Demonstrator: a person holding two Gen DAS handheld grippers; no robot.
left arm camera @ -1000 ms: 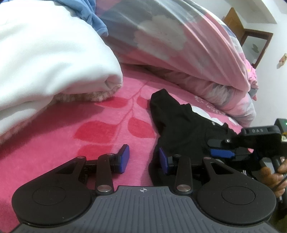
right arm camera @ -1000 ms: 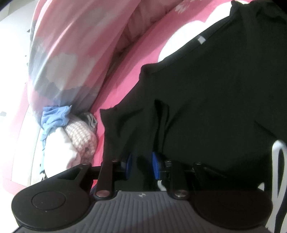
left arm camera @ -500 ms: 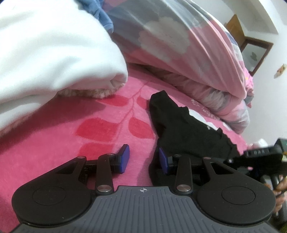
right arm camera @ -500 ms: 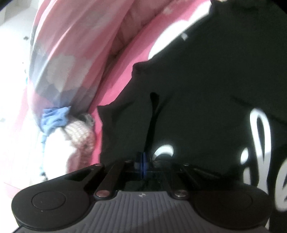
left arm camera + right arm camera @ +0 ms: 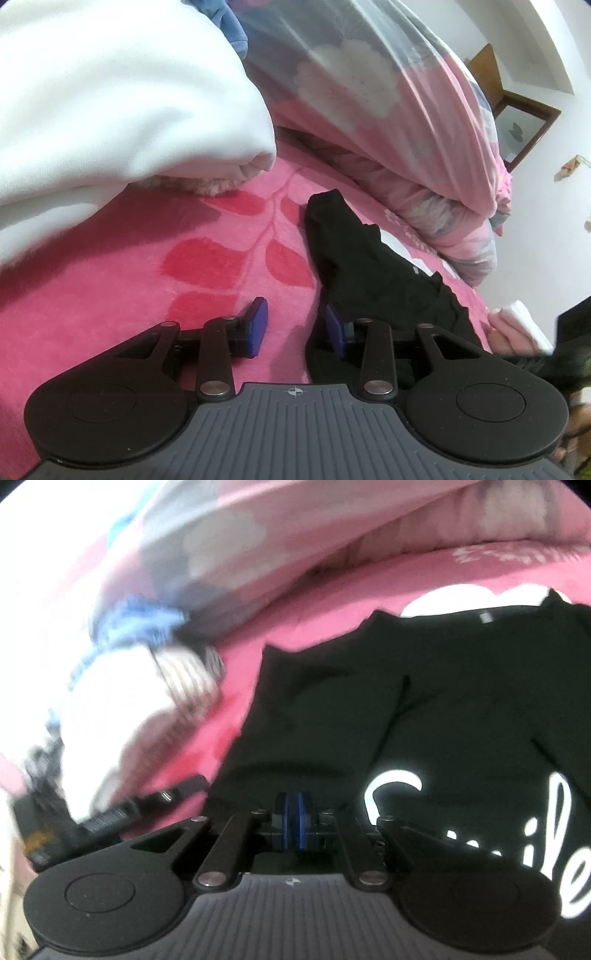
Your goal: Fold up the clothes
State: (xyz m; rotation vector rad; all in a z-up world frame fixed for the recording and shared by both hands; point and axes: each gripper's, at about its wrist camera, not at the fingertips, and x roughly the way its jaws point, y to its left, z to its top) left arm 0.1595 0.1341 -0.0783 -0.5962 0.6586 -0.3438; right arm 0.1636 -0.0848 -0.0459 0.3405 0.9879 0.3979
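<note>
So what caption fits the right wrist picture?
Right gripper pinched shut on a black T-shirt lying on a pink bedspread.

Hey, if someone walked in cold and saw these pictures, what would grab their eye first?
Probably the black shirt with big white lettering, spread on the bright pink leaf-print bedspread. Next, the white blanket heaped at the left and the flowered pink duvet piled behind. The right gripper is pinched shut at the shirt's near edge.

I see a bed covered in pink with red leaves. On it lie a black shirt spread flat, a white blanket at the left, and a bunched pink floral quilt along the far side.
</note>
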